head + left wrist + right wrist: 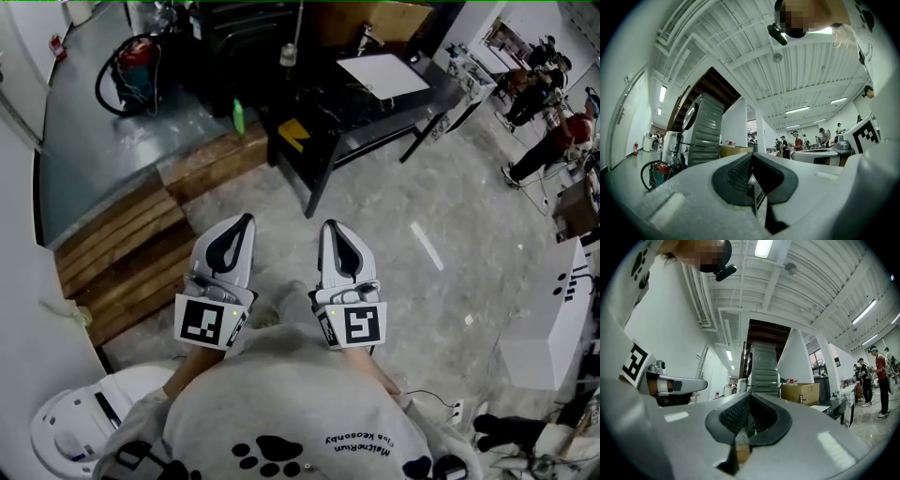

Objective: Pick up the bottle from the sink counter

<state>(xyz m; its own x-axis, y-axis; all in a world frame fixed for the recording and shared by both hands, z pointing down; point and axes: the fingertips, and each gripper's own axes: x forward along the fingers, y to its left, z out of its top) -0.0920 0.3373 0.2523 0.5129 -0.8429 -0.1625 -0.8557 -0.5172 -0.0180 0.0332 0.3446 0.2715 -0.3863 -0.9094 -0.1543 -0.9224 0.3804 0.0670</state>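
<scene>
**Workshop with a sink tabletop far ahead, both grippers shut and empty**

The ribbed dark fingers [738, 172] of the left gripper [245, 219] lie pressed together with nothing between them. The right gripper [330, 225] is the same: closed and empty. Both have smooth, rounded white shells and are held side by side close to the person's chest, pointing forward.

Beyond them are mottled grey concrete floor [375, 216] and a planked wooden step [131, 248]. Farther on is the black tabletop [427, 98], which carries a flat white basin [384, 73].

The bottle [238, 116] is small, green and upright, and looks like smooth plastic. It stands at the left end of that tabletop, well apart from both grippers. Whether it rests on the tabletop or just beside it cannot be told.

The step in hand looks like the approach. To do it well, one gripper should probably be carried forward and its fingers opened before arrival. They would then straddle the body level, below the cap, and close gently, since a slim, light bottle tips easily.
</scene>
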